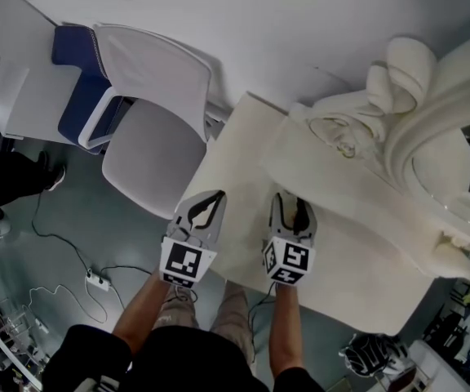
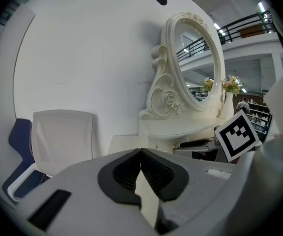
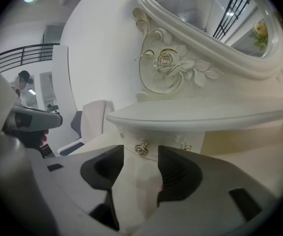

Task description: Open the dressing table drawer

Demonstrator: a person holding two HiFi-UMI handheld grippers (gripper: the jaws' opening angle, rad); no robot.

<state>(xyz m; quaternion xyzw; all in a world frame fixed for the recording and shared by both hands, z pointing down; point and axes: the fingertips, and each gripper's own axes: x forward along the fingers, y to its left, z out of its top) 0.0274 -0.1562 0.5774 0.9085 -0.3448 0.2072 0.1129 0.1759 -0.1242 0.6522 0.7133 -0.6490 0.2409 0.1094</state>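
Nearest, the left gripper (image 2: 141,154) has its fingers together on nothing, over the surface's (image 1: 357,251) near-left edge, beside a chair (image 1: 157,149). On the right gripper (image 3: 140,157) the fingers stand apart and empty, framing the knob (image 3: 142,149) of the drawer (image 3: 163,140). It sits shut under the mirror (image 3: 220,14) shelf, front facing near, long axis left-right, right end hidden behind a finger. Bare surface lies between.

Left gripper (image 2: 140,151) closed — right gripper (image 3: 140,154) spread
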